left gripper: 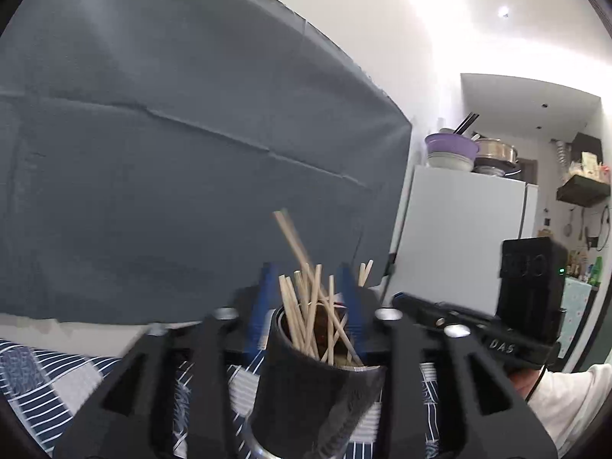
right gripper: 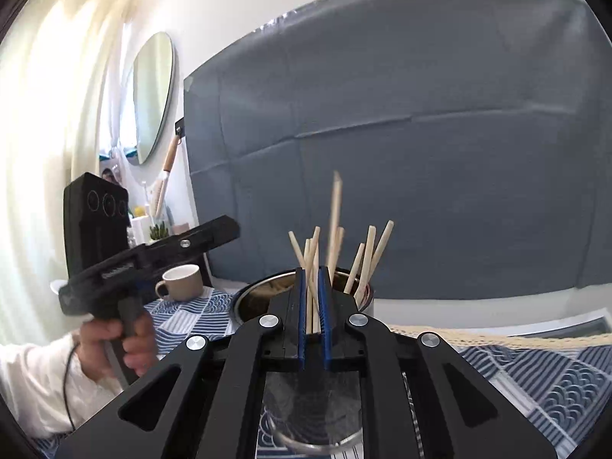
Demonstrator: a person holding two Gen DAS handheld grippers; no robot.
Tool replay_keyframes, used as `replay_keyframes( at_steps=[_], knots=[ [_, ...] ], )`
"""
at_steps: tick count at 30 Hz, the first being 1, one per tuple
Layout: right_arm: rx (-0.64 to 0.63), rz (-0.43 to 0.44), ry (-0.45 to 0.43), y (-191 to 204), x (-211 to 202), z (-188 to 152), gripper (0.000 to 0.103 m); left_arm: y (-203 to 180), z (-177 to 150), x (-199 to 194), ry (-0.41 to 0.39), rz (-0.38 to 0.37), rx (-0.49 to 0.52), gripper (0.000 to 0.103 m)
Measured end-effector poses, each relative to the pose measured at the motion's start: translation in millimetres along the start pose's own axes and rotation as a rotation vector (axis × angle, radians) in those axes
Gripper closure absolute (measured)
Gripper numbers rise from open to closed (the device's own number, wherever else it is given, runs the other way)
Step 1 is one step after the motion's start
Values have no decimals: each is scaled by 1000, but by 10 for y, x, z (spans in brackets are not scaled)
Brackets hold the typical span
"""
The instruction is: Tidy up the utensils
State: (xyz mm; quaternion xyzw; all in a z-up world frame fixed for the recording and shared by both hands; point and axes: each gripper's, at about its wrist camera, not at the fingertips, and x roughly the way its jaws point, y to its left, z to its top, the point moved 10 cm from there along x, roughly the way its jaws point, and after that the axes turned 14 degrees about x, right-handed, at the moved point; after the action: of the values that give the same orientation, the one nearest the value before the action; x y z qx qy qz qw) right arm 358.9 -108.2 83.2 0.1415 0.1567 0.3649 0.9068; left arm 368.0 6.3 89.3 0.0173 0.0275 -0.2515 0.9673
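In the left wrist view, my left gripper [left gripper: 308,287] is open, its blue pads [left gripper: 264,306] either side of a dark cup [left gripper: 306,378] full of wooden chopsticks [left gripper: 306,298]; one chopstick stands taller and blurred. The right gripper [left gripper: 478,325] shows at right. In the right wrist view, my right gripper [right gripper: 314,290] is nearly closed around a few chopsticks [right gripper: 313,287] standing in a metal holder [right gripper: 267,294]. More chopsticks [right gripper: 369,256] lean at right. A glass cup [right gripper: 313,413] lies under the gripper. The left gripper [right gripper: 153,264] is at left.
A grey cloth backdrop [left gripper: 172,153] hangs behind. A blue patterned tablecloth [right gripper: 535,375] covers the table. A beige mug [right gripper: 183,283] stands at left. A white fridge [left gripper: 459,222] with bowls on top is at right.
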Motion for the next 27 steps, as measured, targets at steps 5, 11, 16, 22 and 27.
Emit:
replay_keyframes(
  at_steps=[5,11,16,22,27],
  knots=[
    [-26,-38,-33,149,-355,-76,21,-28,18,-279,80,119,23,11],
    [-24,-79,5,190,-845,-313,11,-124,-91,-755,175,246,23,6],
    [41,-134,53,283,-1166,-534,8,-324,-256,-1155,280,346,60,6],
    [97,-239,95,268,-1628,-888,8,-659,-500,-1672,361,411,92,6],
    [84,-292,96,292,-1930,-1249,8,-890,-826,-1989,408,428,-2,6]
  ],
)
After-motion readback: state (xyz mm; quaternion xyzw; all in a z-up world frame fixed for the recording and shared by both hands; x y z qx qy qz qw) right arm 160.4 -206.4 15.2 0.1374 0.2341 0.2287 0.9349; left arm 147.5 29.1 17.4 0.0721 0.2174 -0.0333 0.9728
